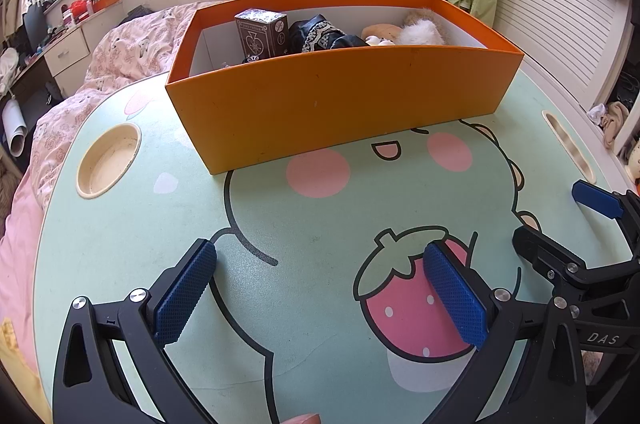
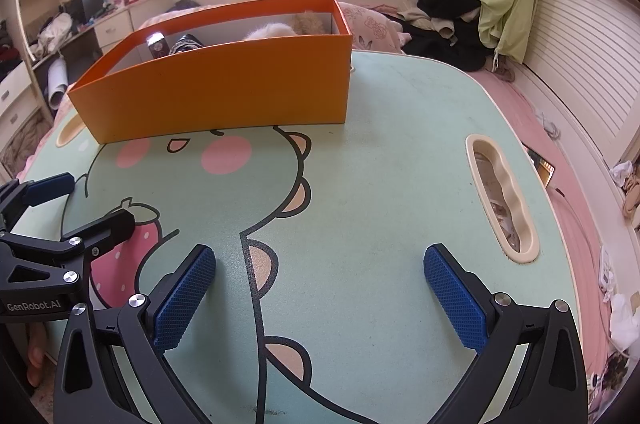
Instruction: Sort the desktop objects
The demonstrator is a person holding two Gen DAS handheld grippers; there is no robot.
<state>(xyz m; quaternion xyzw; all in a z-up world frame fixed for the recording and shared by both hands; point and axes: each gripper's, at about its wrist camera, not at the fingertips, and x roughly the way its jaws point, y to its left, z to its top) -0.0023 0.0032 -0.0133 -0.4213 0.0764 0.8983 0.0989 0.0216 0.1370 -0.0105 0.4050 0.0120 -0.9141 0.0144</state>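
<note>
Orange box (image 1: 340, 103): an open-topped cardboard bin stands on the far part of the table, straight ahead of the left gripper and ahead and to the left of the right one.
Table (image 1: 312, 216): a mint-green lap desk printed with a cartoon dinosaur and a strawberry lies under both grippers; a round cup recess (image 1: 108, 159) sits ahead-left of the left gripper and a long slot (image 2: 502, 199) ahead-right of the right gripper.
Left gripper (image 1: 320, 298): spread wide, nothing between its blue ribbed pads (image 1: 182, 298), poised above the strawberry print and touching nothing that can be seen; "GenRobot.AI" reads on its black body in the right wrist view.
Right gripper (image 2: 320, 298): likewise spread wide and empty, above the dinosaur's back; its body shows "DAS" in the left wrist view. The two tools sit side by side, near each other.
Sorted items: inside the orange box, far from both sets of pads, a dark card box (image 1: 262, 33) with a spade emblem stands at the left end, a dark patterned cloth item (image 1: 324, 35) lies mid-box, and a fluffy white and tan plush toy (image 1: 416, 29) fills the right end. Print on the card box is too small to read.
Fingertip (image 1: 302, 418): a person's fingertip shows at the bottom edge behind the left gripper.
</note>
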